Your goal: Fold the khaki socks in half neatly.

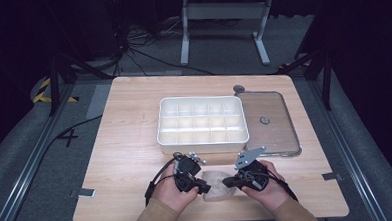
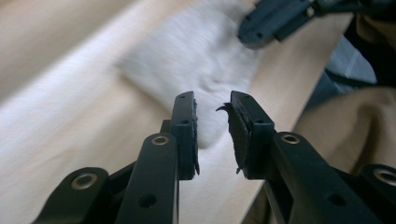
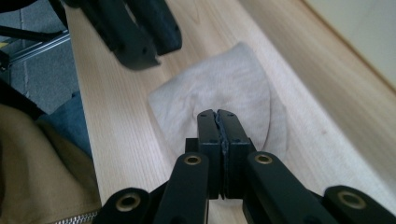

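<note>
A soft, pale beige cloth (image 1: 216, 185) lies flat near the front edge of the light wooden table (image 1: 130, 143), between both tools, so either can reach it. The left gripper (image 2: 212, 133) has a small gap between its jaws. The right gripper (image 3: 218, 154) is closed tight, empty, above the cloth. A white plastic tray with little boxes (image 1: 202, 124) and a clear lid (image 1: 269, 121) sit behind, not blocking.

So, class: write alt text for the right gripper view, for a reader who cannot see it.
The right gripper, its two black jaws pressed together, points at a pale folded cloth lying flat on a light wooden table. The left gripper shows at the top left, above the cloth's far corner.
</note>
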A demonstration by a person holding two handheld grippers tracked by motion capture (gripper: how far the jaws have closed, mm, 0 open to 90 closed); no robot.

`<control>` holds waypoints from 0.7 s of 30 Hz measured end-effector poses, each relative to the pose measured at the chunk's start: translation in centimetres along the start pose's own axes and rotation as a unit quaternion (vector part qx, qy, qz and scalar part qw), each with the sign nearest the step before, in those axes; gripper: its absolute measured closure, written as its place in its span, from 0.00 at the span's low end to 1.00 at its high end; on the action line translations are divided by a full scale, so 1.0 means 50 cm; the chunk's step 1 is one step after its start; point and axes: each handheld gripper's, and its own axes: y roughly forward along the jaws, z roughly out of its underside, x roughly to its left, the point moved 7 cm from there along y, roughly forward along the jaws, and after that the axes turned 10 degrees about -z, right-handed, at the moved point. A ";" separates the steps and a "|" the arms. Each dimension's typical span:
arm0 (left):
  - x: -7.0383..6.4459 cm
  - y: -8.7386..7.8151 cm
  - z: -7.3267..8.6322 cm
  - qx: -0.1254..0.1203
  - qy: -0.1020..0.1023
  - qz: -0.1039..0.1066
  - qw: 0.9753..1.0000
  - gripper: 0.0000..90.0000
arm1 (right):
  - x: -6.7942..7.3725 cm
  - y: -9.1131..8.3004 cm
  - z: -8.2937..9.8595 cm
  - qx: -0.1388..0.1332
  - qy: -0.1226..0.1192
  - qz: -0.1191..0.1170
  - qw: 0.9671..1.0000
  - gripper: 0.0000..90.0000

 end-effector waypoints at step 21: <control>0.069 0.011 0.014 -0.023 -0.033 -0.077 0.996 0.63 | -0.002 0.030 -0.017 -0.044 -0.012 0.039 0.998 0.97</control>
